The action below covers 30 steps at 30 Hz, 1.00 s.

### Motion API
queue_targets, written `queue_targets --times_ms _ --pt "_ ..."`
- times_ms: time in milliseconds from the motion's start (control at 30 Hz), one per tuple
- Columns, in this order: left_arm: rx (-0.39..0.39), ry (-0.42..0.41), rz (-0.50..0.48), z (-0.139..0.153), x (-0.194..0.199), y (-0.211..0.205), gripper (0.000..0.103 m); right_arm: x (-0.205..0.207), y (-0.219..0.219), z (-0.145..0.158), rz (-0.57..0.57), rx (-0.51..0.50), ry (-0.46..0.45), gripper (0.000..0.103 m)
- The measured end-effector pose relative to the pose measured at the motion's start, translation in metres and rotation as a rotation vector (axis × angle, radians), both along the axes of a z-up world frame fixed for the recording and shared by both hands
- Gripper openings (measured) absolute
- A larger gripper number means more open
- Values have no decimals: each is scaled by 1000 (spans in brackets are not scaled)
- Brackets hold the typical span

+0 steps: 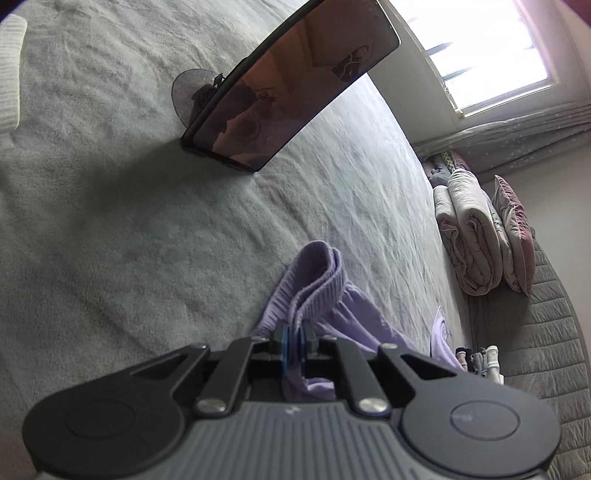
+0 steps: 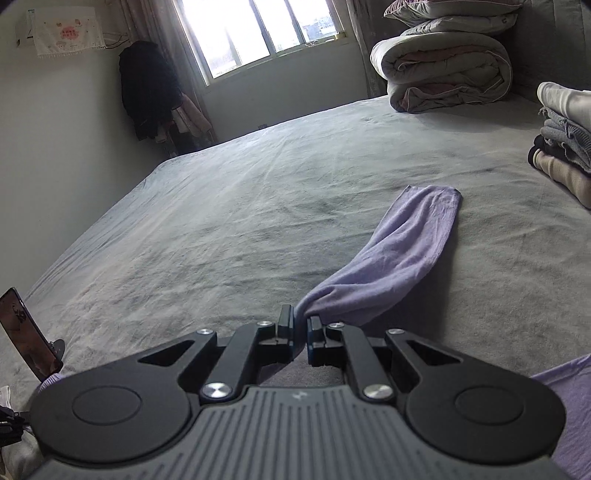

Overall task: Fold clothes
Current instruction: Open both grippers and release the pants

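Now | lilac garment (image 1: 325,295) | ribbed waistband bunched | sleeve-like leg (image 2: 406,243) flat

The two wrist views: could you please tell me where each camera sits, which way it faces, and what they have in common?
Left wrist: sits behind the left gripper, tilted, facing across the grey bedspread toward a propped dark phone; the gripper is closed on the ribbed band of a lilac garment.
Right wrist: sits behind the right gripper, facing up the bed toward the bright window; the gripper pinches the garment's lilac sleeve.
Shared: bedspread, phone, garment, window, rolled pale duvet.
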State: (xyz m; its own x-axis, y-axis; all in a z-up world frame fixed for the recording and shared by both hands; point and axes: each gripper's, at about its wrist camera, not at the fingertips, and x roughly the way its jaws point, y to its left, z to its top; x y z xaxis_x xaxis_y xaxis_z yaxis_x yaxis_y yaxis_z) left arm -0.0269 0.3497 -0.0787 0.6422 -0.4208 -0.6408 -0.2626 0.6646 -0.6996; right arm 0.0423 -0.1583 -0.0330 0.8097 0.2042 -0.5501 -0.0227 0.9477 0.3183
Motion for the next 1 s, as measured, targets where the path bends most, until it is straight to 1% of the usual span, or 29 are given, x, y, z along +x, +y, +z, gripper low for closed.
queue_targets --times_ms 167,233,267,300,333,367,400,433,467,533,667,767,833,933,1000 --pt "158 1 1 13 3 -22 9 -3 1 -29 29 -72 89 10" --pt "195 -4 15 18 3 -27 16 -3 -1 -34 31 -73 118 11" --pt "205 -10 23 20 2 -28 24 -5 -4 -34 29 -67 126 12" --pt "214 -15 30 22 2 -29 38 -6 -6 -32 27 -59 131 16" --pt "239 -25 48 26 0 -31 44 -8 -9 -30 25 -52 135 18" --pt "268 -37 69 30 -1 -33 48 -10 -12 -26 23 -51 134 21" --pt "298 -51 79 35 -2 -35 50 -13 -14 -22 22 -49 132 31" --pt "320 -65 85 39 -2 -38 50 -15 -17 -17 20 -48 131 38" --pt "331 -86 85 43 -2 -43 50 -18 -19 -13 21 -48 127 47" --pt "348 -130 81 52 0 -53 52 -22 -24 -5 34 -57 114 48" --pt "376 -184 22 61 10 -94 54 -28 -38 6 50 -20 94 48" --pt "389 -218 -66 63 20 -131 56 -29 -50 4 36 31 95 48" --pt "394 -228 -140 60 29 -160 57 -26 -59 0 20 73 111 48" --pt "420 -210 -227 54 44 -202 58 -18 -69 -3 -10 111 160 48" --pt "443 -203 -272 51 54 -228 59 -11 -67 -4 -3 65 201 49"
